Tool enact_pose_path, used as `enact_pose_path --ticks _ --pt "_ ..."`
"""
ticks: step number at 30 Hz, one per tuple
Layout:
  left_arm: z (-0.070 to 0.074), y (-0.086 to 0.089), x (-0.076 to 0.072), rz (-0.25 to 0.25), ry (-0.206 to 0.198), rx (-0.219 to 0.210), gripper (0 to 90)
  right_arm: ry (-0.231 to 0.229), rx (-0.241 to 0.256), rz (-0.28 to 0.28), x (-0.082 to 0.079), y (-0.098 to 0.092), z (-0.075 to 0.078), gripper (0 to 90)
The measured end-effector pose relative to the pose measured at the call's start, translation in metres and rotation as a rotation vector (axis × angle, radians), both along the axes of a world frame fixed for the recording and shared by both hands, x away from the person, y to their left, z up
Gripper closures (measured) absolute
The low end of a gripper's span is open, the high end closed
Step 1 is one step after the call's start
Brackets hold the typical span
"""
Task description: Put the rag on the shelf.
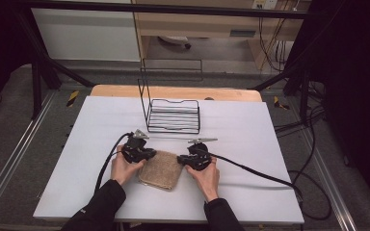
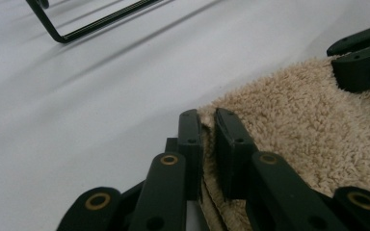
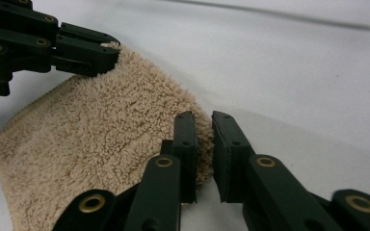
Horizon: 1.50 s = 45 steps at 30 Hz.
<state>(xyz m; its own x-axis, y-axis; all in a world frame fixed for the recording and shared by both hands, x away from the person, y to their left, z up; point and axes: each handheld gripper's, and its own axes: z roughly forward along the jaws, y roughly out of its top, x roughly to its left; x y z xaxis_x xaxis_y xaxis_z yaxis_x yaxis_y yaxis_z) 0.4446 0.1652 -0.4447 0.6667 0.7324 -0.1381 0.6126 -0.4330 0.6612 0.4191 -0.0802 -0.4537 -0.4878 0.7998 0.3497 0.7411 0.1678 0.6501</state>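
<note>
A white table (image 1: pixel 101 144) with a bare wooden strip (image 1: pixel 173 91) along its far edge carries two things. A folded beige towel (image 1: pixel 161 171) lies flat on the near middle of the top. A black wire rack (image 1: pixel 173 115) stands beyond it, toward the far edge, well apart from the towel. The rest of the white surface is bare.

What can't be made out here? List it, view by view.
- High view: how each gripper's jaws meet the towel is too small to tell, with the left gripper and right gripper covering its far corners.
- Left gripper view: the wire rack is cut off by the top edge.
- Right gripper view: the towel's underside is hidden by its own folds.
</note>
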Motion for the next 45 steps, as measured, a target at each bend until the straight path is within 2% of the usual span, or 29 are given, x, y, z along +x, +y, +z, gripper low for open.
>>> enact_pose_path --ticks 6,11,16,19,25,35,41,45 --pt "0.0 0.004 0.003 0.011 0.036 -0.042 82.7 0.021 0.012 -0.001 0.002 -0.001 0.002 86.0" --pt "0.002 0.008 0.002 0.021 0.038 -0.071 84.7 0.007 0.022 0.007 0.001 -0.002 0.006 86.4" --pt "0.012 0.012 -0.005 0.024 0.001 -0.105 85.1 -0.021 0.043 0.024 -0.003 -0.005 0.014 86.4" --pt "0.017 0.013 -0.01 0.024 -0.024 -0.113 85.2 -0.043 0.053 0.035 -0.006 -0.006 0.018 86.4" --pt "0.025 0.017 -0.018 0.027 -0.062 -0.115 85.3 -0.104 0.035 0.065 -0.011 -0.004 0.027 86.5" --pt "0.041 0.025 -0.032 0.022 -0.117 -0.153 85.4 -0.161 0.077 0.082 -0.017 -0.005 0.038 86.6" --pt "0.048 0.028 -0.038 0.027 -0.153 -0.15 85.4 -0.214 0.062 0.101 -0.02 -0.002 0.048 86.7" --pt "0.052 0.029 -0.041 0.035 -0.172 -0.173 85.4 -0.233 0.063 0.106 -0.022 -0.002 0.055 86.7"
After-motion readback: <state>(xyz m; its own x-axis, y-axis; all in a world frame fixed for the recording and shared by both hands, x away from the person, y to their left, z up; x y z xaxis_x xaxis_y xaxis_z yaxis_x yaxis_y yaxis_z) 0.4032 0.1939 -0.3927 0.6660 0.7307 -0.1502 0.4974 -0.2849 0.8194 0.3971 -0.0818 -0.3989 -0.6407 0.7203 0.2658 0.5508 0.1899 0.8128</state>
